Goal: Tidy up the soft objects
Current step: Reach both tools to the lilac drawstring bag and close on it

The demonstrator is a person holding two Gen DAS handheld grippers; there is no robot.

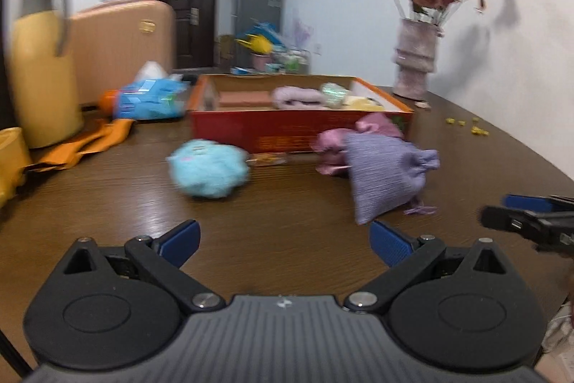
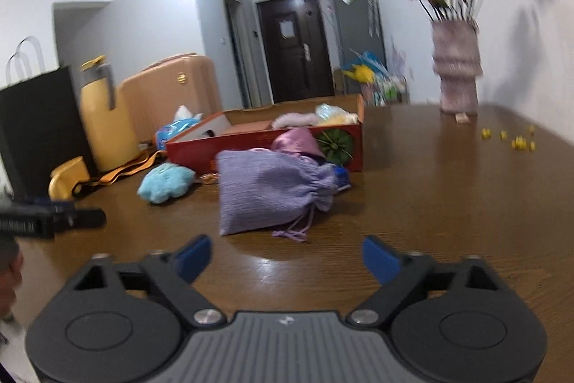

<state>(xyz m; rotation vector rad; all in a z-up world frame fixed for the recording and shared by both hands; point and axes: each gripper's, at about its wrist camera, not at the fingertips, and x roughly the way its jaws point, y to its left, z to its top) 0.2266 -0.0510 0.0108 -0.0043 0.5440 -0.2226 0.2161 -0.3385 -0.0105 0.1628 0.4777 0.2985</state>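
A lilac drawstring pouch [image 1: 384, 174] [image 2: 272, 192] lies on the brown table in front of a red cardboard box [image 1: 287, 131] [image 2: 251, 142]. A pink satin pouch [image 1: 333, 146] [image 2: 297, 139] leans between them. A fluffy light-blue plush [image 1: 208, 167] [image 2: 165, 183] lies to the left. The box holds a pink soft item [image 1: 297, 96] and a yellow one [image 1: 358, 101]. My left gripper [image 1: 283, 239] is open and empty, short of the plush and pouch. My right gripper [image 2: 287, 255] is open and empty, just short of the lilac pouch. The right gripper shows at the edge of the left wrist view [image 1: 531, 218].
A yellow thermos jug [image 1: 43, 67] [image 2: 100, 117], an orange strap [image 1: 93, 139], a blue tissue pack [image 1: 150, 99] and a peach suitcase [image 1: 122, 49] stand at the left. A vase of dried roses [image 1: 416, 60] [image 2: 457, 67] stands at the back right by the wall. Small yellow bits [image 2: 516, 139] lie near it.
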